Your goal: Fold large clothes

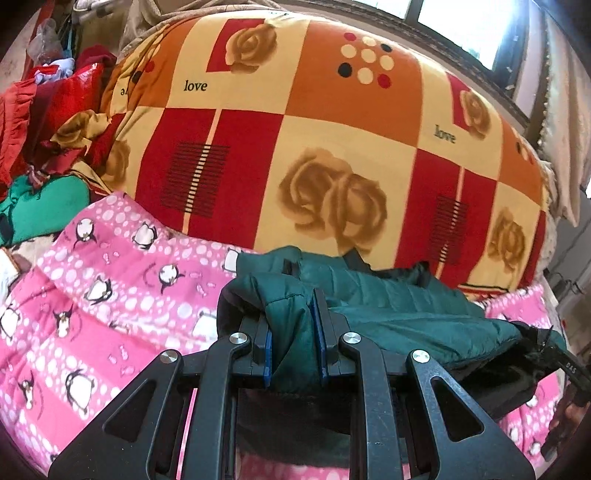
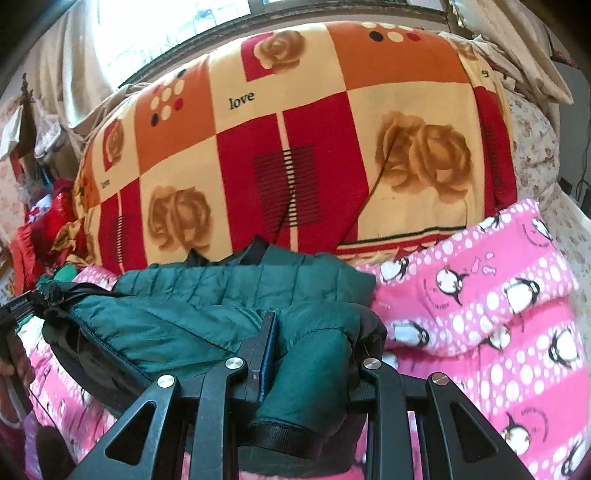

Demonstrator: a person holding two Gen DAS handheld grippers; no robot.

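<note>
Holding the green padded jacket (image 1: 388, 306) at its two ends, we keep it stretched over the pink penguin blanket (image 1: 110, 295): left gripper (image 1: 294, 332) and right gripper (image 2: 314, 354) each pinch a bunched part, so the fold stays even.

Bright window (image 1: 461, 26), beige curtains (image 2: 62, 74), rose-patterned quilt (image 1: 314, 147) on pink bedding (image 2: 498, 314).

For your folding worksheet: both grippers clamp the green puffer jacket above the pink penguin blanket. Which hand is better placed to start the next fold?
Neither clearly. The left gripper and right gripper each pinch one end of the green jacket, so both would probably have to move together.
</note>
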